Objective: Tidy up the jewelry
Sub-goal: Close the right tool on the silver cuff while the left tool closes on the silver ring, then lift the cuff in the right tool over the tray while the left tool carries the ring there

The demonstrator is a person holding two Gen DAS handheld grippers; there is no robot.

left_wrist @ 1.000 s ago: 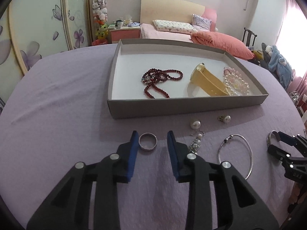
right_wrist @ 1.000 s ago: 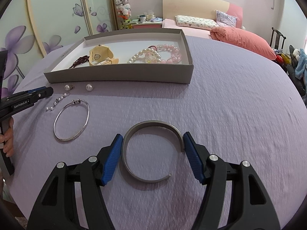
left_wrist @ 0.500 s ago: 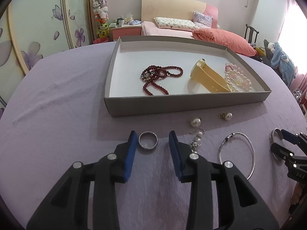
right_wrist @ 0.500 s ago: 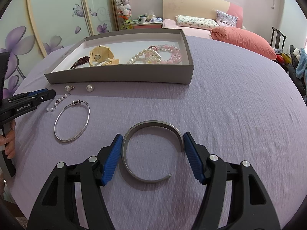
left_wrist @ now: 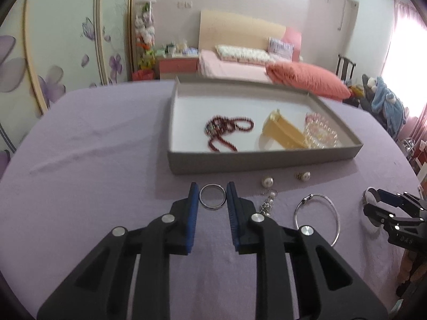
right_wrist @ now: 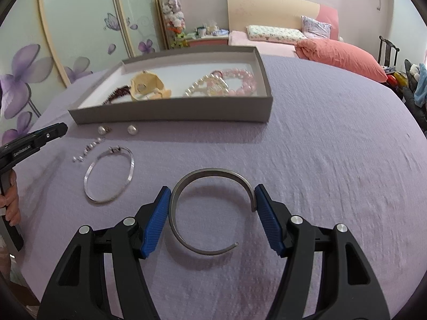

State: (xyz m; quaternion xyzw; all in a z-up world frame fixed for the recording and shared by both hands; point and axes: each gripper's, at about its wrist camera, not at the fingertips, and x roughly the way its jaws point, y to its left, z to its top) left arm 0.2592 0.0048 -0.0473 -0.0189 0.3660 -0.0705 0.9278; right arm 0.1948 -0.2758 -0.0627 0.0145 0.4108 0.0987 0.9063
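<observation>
Two grippers work over the purple cloth [right_wrist: 333, 138]: the left gripper [left_wrist: 212, 196] has just been closing its jaws, and the blue pads now clamp the silver ring [left_wrist: 212, 196] just in front of the grey tray [left_wrist: 267, 160]. The right gripper [right_wrist: 212, 208] has its pads against both sides of the open silver cuff [right_wrist: 186, 186]. Nearby on the cloth lie two pearl earrings [right_wrist: 132, 130], a small pearl drop piece [right_wrist: 88, 150] and a thin bangle [right_wrist: 109, 176], while the tray holds a dark red bead necklace [left_wrist: 226, 130], a yellow watch [right_wrist: 146, 86] and pink and pearl bracelets [right_wrist: 224, 82].

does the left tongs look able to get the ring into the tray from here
Probably yes. The left tongs have just been closing, with the ring between the pads, and the open-topped tray sits just beyond with nothing between them.
</observation>
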